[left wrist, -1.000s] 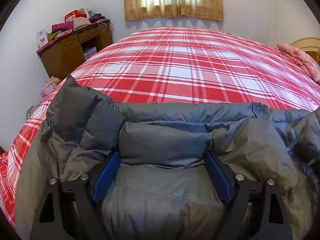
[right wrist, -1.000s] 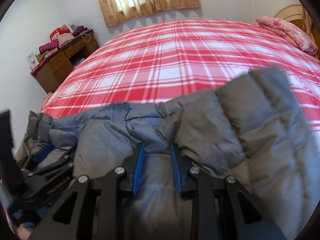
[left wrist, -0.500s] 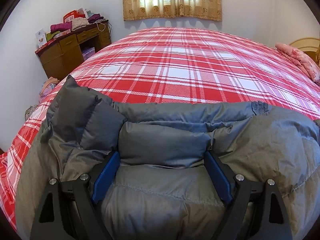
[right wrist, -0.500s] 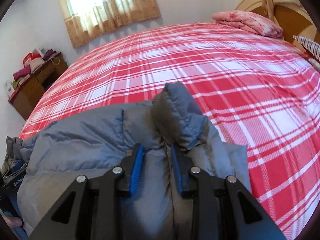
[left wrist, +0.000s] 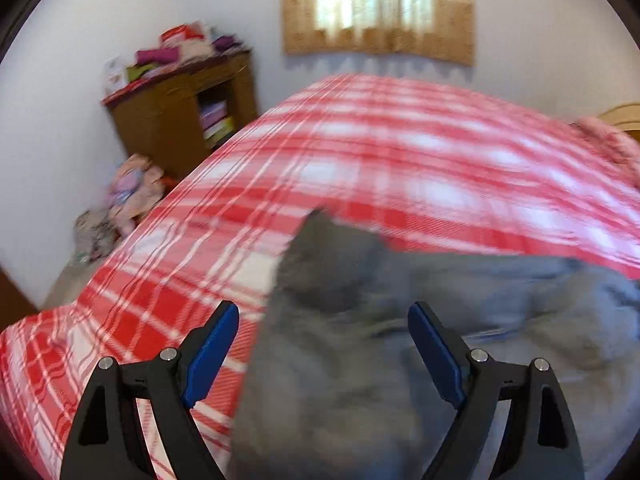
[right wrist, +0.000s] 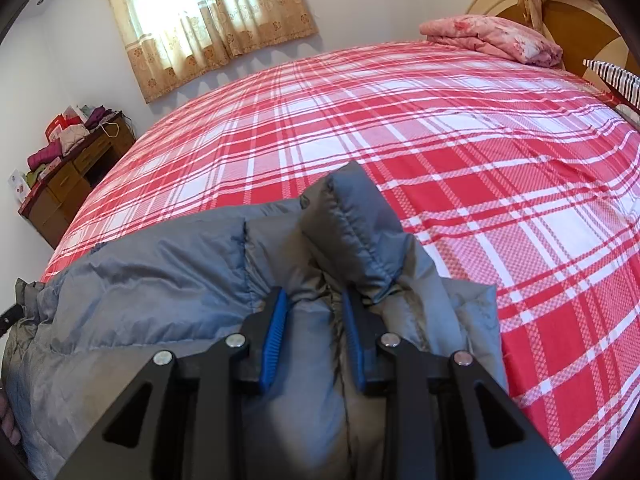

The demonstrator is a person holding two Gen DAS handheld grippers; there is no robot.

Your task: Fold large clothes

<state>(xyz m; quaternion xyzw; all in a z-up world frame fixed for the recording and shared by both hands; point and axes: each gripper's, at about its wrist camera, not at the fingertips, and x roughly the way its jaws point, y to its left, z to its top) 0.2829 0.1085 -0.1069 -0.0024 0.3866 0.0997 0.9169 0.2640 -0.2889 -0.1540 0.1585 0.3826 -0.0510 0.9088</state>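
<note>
Blurred grey padded jacket (left wrist: 400, 340) between wide-spread fingers (left wrist: 212, 354) on plaid bed (left wrist: 400, 152).

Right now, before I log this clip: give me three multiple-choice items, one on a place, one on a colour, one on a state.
1. Where does the folded pink quilt lie?
A. on the floor
B. at the far end of the bed, by the headboard
C. on the wooden desk

2. What colour is the puffy jacket?
A. grey
B. green
C. yellow

3. How do the right gripper jaws stand?
A. wide apart over bare sheet
B. out of view
C. closed on a jacket fold

Key: 1 B, it rests beside the headboard; 2 A, its quilted fabric is grey in both views; 3 C, both blue pads press a pinched fold.
</note>
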